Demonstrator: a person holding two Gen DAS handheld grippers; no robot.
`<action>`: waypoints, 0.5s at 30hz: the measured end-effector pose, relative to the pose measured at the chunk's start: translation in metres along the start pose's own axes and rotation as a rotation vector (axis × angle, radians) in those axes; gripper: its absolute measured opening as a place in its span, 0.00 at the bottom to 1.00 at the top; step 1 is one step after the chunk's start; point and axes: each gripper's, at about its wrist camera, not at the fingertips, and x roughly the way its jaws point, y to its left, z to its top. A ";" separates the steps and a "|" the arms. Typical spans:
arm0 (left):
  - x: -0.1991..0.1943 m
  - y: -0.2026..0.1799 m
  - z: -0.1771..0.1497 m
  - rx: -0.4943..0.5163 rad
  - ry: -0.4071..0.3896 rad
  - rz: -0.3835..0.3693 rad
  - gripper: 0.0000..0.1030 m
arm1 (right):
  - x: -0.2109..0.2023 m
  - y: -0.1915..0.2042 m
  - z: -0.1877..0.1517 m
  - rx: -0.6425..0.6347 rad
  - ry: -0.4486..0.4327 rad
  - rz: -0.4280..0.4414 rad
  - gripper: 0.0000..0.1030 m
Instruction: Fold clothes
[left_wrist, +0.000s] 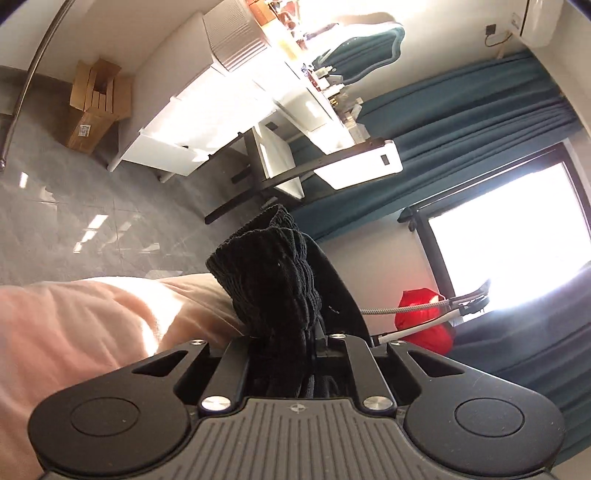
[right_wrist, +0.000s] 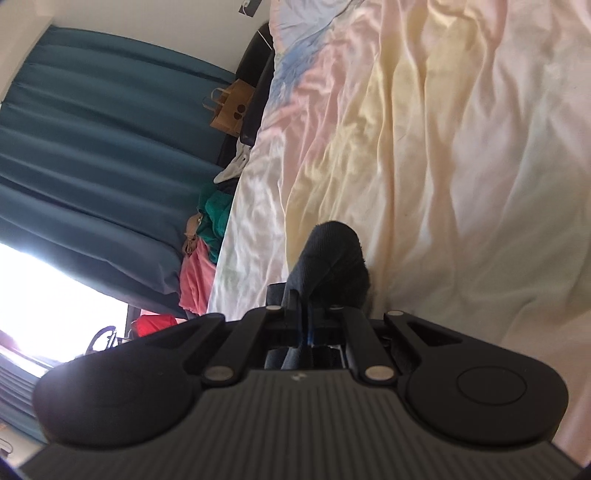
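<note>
The left gripper (left_wrist: 284, 332) is seen closed on a black ribbed knit garment (left_wrist: 269, 277); the fabric is bunched between the jaws and stands up in front of them. It is held in the air, above a pink blanket (left_wrist: 74, 332), with a grey tiled floor (left_wrist: 74, 206) and a white desk (left_wrist: 207, 122) further behind. Teal curtains (left_wrist: 461, 122) and a bright window (left_wrist: 509, 236) are seen at the right.

The right gripper (right_wrist: 306, 306) is also clamped together on black fabric (right_wrist: 332, 254), a smoother part, which is held just above a wrinkled pastel bedsheet (right_wrist: 443, 166). Beside the bed, a brown paper bag (right_wrist: 232, 107) and a pile of coloured clothes (right_wrist: 207, 236) are seen.
</note>
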 end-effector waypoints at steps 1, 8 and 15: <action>-0.007 -0.003 0.007 0.006 0.014 0.003 0.11 | -0.005 0.000 0.002 -0.004 -0.009 0.002 0.06; -0.059 0.012 0.029 0.064 0.126 0.040 0.11 | -0.058 0.017 0.006 -0.079 -0.104 0.006 0.06; -0.053 0.060 0.011 0.189 0.164 0.202 0.12 | -0.063 -0.015 0.001 -0.058 -0.023 -0.317 0.06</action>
